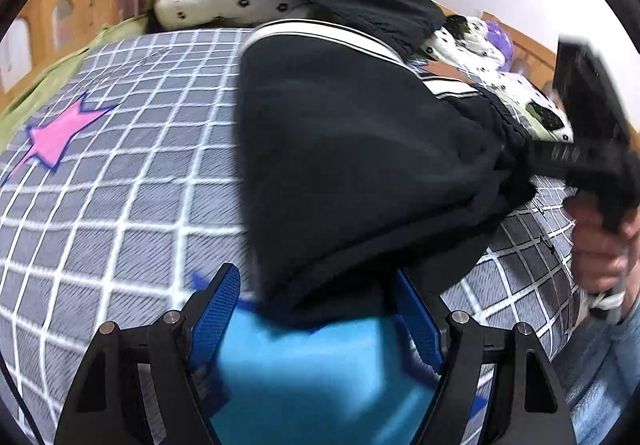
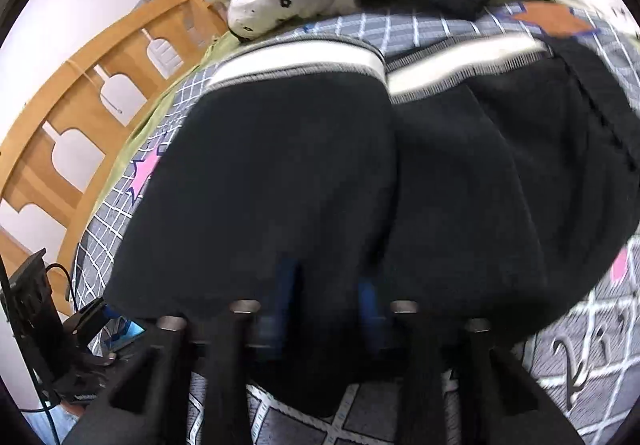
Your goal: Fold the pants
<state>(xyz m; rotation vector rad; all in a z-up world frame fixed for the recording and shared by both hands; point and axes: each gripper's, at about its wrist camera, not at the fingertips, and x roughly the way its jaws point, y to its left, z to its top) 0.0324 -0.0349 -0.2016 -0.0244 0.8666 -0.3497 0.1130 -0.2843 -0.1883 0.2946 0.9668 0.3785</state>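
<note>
The pants hang bunched over the bed, stripes far from me. My left claw gapes under their near edge; my right claw pinches the opposite end.

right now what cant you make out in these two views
- Left wrist view: the left hand-held gripper has its fingers apart, but black pants drape over them, so contact is unclear.
- Right wrist view: the right hand-held gripper has its fingertips buried under the pants; its grip cannot be told.
- Left wrist view: the right hand-held gripper is motion-blurred and near the frame edge.
- Both views: the pants' legs are hidden.
</note>
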